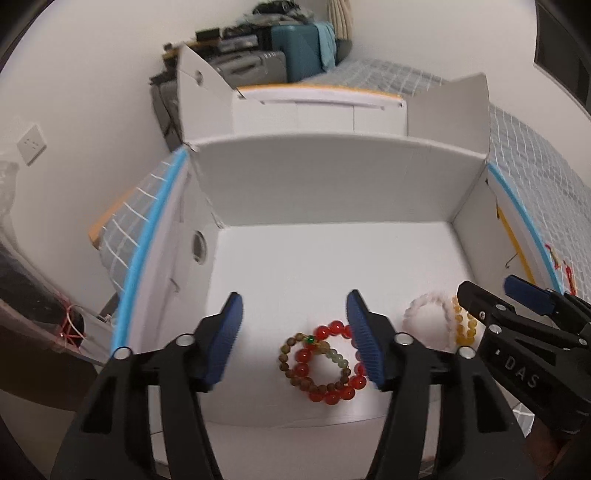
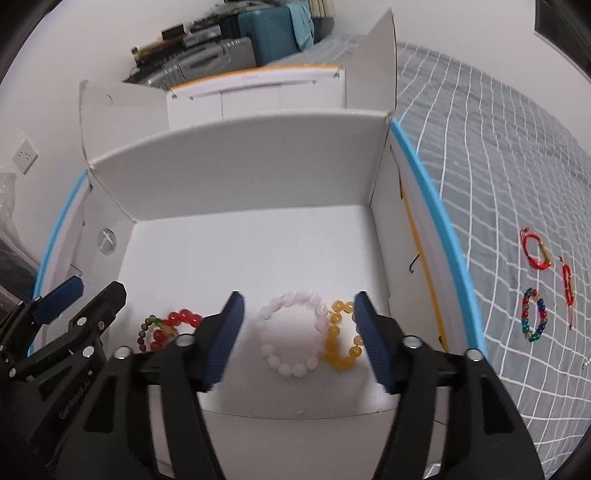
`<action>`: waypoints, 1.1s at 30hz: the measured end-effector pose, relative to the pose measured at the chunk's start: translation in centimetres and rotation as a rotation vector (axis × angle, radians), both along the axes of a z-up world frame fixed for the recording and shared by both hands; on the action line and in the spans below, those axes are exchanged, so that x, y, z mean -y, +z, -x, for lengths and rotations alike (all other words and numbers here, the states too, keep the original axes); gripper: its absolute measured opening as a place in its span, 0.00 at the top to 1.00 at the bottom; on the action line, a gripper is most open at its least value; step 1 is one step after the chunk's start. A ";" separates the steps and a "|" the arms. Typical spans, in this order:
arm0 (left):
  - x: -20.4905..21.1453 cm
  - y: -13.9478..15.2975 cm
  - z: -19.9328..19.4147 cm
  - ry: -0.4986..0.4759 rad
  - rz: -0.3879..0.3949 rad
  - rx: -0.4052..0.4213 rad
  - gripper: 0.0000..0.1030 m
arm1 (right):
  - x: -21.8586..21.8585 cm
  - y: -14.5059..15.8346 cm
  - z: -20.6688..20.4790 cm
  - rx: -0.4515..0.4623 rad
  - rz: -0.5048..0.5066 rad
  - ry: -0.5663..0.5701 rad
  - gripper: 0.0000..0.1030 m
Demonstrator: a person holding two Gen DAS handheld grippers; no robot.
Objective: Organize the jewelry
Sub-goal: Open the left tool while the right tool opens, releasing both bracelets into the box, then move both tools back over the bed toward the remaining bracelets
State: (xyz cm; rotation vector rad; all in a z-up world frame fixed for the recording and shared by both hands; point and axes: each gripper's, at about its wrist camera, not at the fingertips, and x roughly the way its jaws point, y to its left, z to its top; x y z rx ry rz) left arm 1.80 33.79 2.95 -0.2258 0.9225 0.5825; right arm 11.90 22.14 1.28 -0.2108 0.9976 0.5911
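Observation:
An open white box (image 1: 332, 177) (image 2: 236, 166) holds several bead bracelets on its floor. In the left wrist view a red bracelet (image 1: 334, 395) and a brown one (image 1: 286, 360) overlap below my open, empty left gripper (image 1: 293, 339); a pink bracelet (image 1: 424, 314) and a yellow one (image 1: 463, 326) lie to their right. In the right wrist view my open, empty right gripper (image 2: 297, 341) hovers over the pink bracelet (image 2: 291, 332) and the yellow one (image 2: 341, 343). The red (image 2: 177, 321) and brown (image 2: 146, 332) ones lie left, near the left gripper (image 2: 92, 291).
The box sits on a grey checked bedspread (image 2: 498, 166). On it, right of the box, lie two red cord bracelets (image 2: 535, 247) (image 2: 567, 280) and a multicoloured bead bracelet (image 2: 533, 314). Box flaps stand up at the back. Suitcases (image 2: 266, 33) stand by the far wall.

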 end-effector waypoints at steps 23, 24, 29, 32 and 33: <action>7.4 5.3 0.7 -0.101 -0.108 0.173 0.06 | 12.1 8.7 2.4 0.268 -0.074 -0.181 0.10; 8.2 5.5 0.3 -0.114 -0.105 0.177 0.06 | 13.2 9.1 2.3 0.281 -0.074 -0.195 0.10; 13.4 6.1 -2.2 -0.202 -0.111 0.189 0.06 | 20.0 9.7 0.9 0.310 -0.056 -0.288 0.10; 17.7 6.0 -4.3 -0.287 -0.111 0.203 0.06 | 24.3 9.2 -0.3 0.308 -0.048 -0.350 0.10; 18.6 5.9 -4.8 -0.302 -0.111 0.205 0.06 | 26.2 8.8 -0.9 0.306 -0.038 -0.381 0.10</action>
